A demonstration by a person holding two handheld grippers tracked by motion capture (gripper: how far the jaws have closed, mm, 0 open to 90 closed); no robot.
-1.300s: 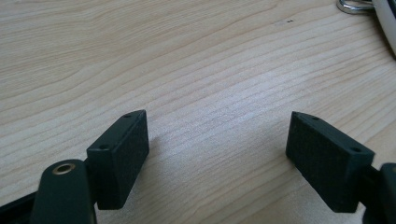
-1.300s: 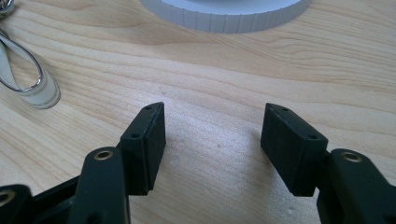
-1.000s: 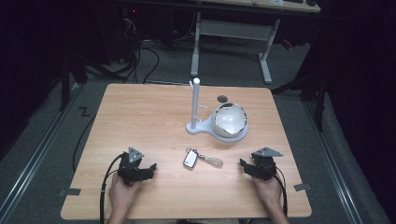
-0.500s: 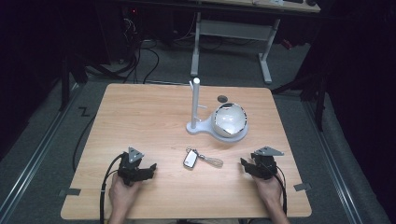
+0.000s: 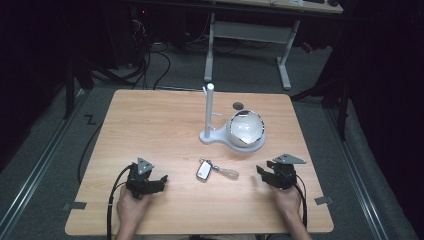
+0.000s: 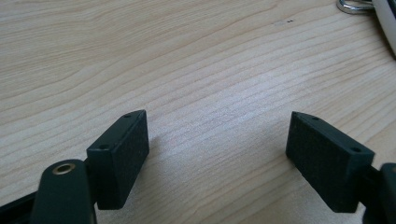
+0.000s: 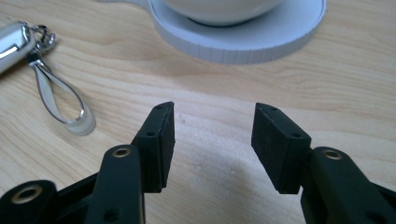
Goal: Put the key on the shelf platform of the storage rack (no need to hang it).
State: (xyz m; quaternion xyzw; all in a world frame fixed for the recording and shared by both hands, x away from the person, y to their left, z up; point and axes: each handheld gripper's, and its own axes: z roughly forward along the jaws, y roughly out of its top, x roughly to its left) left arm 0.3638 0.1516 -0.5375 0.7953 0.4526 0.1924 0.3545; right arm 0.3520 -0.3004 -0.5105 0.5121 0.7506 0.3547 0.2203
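A silver key fob (image 5: 203, 170) with a looped strap (image 5: 227, 173) lies on the wooden table (image 5: 150, 130), midway between my two grippers. Behind it stands a white stand (image 5: 217, 136) with an upright post (image 5: 210, 107) and a shiny bowl-shaped dome (image 5: 245, 128) on its round base. My left gripper (image 5: 159, 181) rests near the front left, jaws wide apart over bare wood (image 6: 217, 140). My right gripper (image 5: 261, 172) rests at the front right; its jaws have just been closing partway and stand open with nothing between them (image 7: 212, 135). The strap (image 7: 58, 100) and the stand's base (image 7: 243, 37) lie ahead of it.
A small dark round spot (image 5: 238, 105) sits in the table behind the stand. A metal ring (image 6: 355, 5) shows at the far right of the left gripper view. Beyond the table's far edge stand a desk frame (image 5: 250, 35) and cables on the floor.
My right gripper's jaws stand a little narrower than a second ago. Both hands and the key fob stay where they were.
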